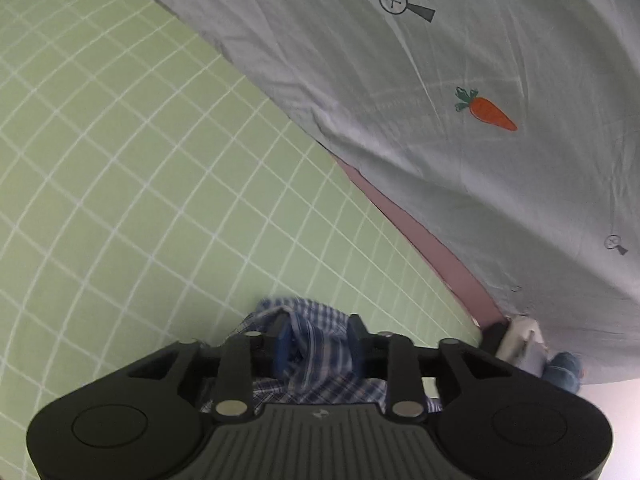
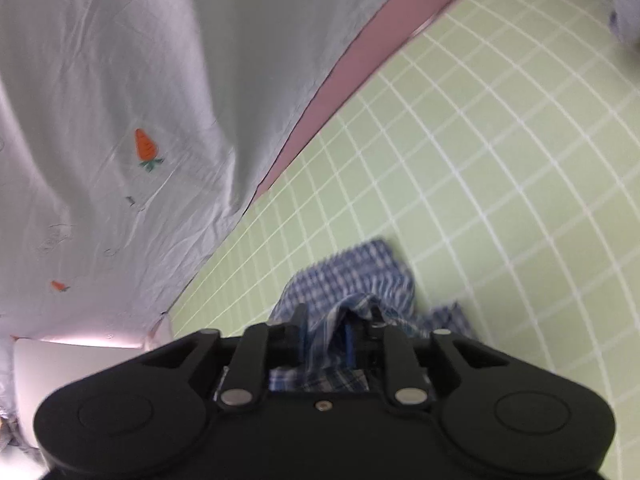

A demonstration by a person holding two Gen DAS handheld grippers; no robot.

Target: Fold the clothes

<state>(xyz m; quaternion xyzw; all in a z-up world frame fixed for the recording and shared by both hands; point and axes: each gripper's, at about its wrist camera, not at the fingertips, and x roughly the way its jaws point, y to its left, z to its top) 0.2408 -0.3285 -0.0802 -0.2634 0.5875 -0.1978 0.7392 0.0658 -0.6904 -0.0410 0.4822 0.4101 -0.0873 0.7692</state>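
Note:
A blue-and-white plaid garment (image 1: pixel 304 312) lies bunched on the green gridded sheet (image 1: pixel 140 180). My left gripper (image 1: pixel 318 340) stands over it, jaws apart, with a loose fold of the plaid cloth between the blue pads. In the right wrist view the same plaid garment (image 2: pixel 352 272) spreads out ahead on the green sheet (image 2: pixel 480 160). My right gripper (image 2: pixel 338 322) has its jaws apart too, a ridge of the cloth standing between them. The rest of the garment is hidden under both gripper bodies.
A pale cover with carrot prints (image 1: pixel 440 60) (image 2: pixel 100 80) lies along the sheet's edge, with a pink strip (image 1: pixel 420 232) (image 2: pixel 360 52) between them. A white object (image 1: pixel 520 340) sits at the cover's corner. A pale flat thing (image 2: pixel 60 360) lies at lower left.

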